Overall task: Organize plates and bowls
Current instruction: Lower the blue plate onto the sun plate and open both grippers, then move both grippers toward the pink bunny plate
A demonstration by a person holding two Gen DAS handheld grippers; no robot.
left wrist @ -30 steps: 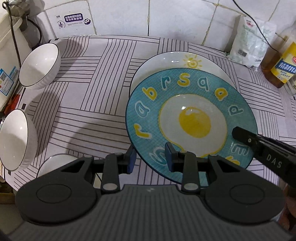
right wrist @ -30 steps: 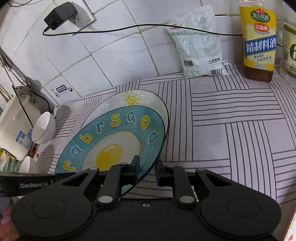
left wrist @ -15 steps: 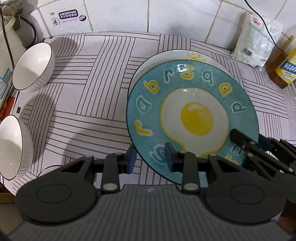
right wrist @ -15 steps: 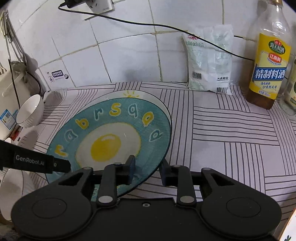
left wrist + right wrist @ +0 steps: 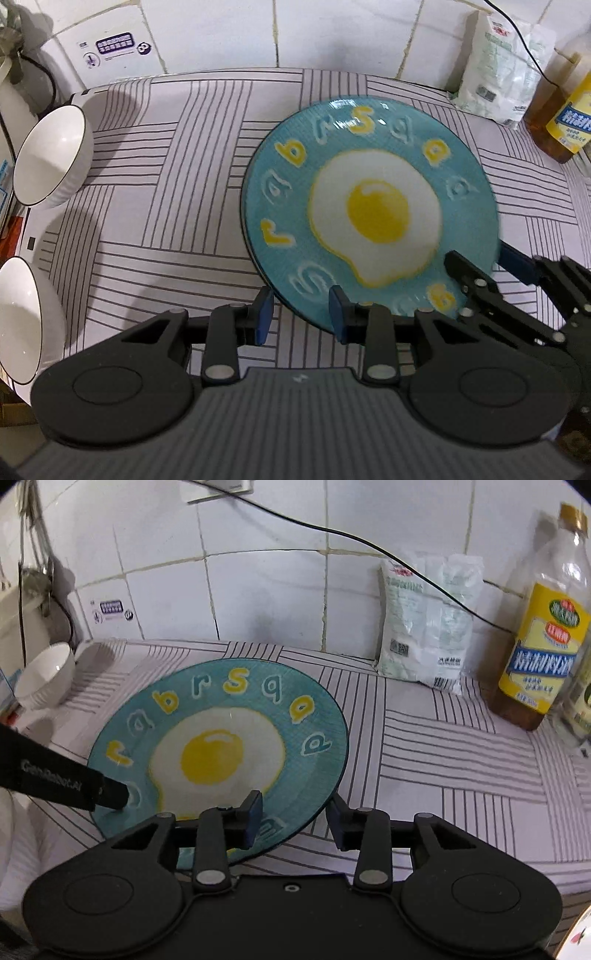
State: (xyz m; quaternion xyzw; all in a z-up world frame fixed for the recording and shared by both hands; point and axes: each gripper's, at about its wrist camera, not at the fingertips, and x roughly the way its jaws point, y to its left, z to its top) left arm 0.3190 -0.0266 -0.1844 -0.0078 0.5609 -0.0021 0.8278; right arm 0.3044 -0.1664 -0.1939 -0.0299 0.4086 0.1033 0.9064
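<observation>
The right gripper is opening its fingers around the plate rim, mid-worktop; the left gripper is pinching the near rim. A one-sided hold could be letting it tilt and slip.

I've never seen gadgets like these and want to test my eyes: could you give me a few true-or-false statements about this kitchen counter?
1. The blue plate shows a fried egg. True.
2. White bowls sit stacked on that plate. False: the two white bowls stand apart from it, at the counter's edge.
3. A yellow-labelled bottle stands by the tiled wall. True.
4. The right gripper clamps the bottle. False: its jaws are opening, with the plate's rim between them.
</observation>
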